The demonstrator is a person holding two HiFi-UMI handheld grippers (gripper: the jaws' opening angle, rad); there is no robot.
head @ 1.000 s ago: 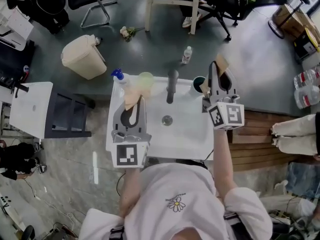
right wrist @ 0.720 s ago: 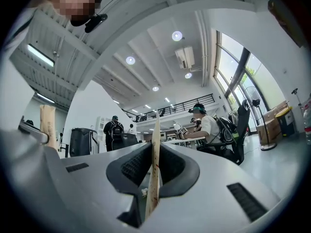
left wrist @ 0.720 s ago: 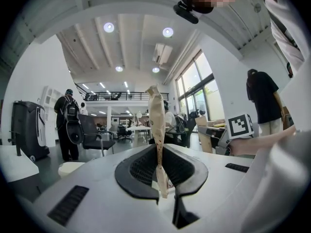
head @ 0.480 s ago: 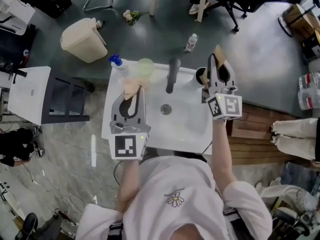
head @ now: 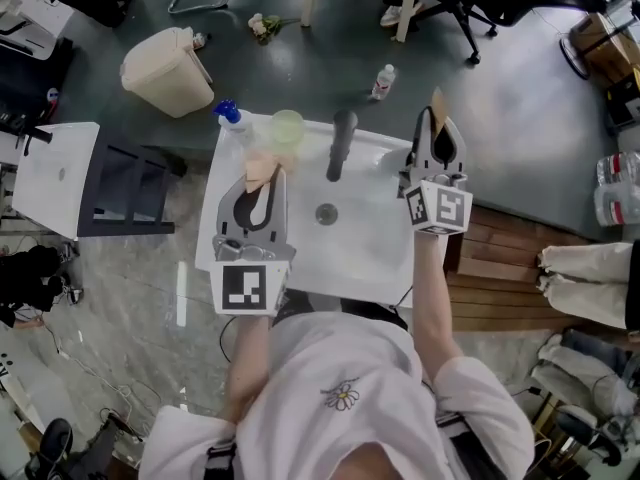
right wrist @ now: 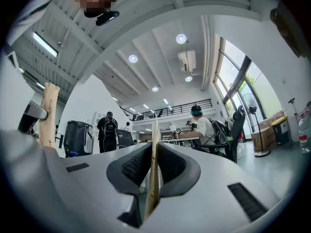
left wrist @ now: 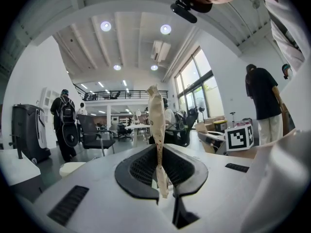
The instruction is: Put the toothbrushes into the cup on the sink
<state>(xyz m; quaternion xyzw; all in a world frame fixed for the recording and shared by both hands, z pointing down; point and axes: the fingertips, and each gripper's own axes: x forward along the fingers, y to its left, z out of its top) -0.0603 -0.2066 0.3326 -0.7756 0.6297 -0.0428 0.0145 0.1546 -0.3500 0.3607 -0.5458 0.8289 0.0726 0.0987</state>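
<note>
Clamping a wrapped toothbrush (left wrist: 156,120) end-on for dropping in, the left gripper (head: 266,180) hovers at the green cup's (head: 287,128) 6 o'clock, while the right gripper's (head: 437,128) jaws pinch a second toothbrush (right wrist: 153,164) at the sink's (head: 370,248) 2 o'clock.

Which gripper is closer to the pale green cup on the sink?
Left. The left gripper is just short of the pale green cup, its wrapped toothbrush reaching toward it; the right gripper is across the sink, beyond the faucet.
</note>
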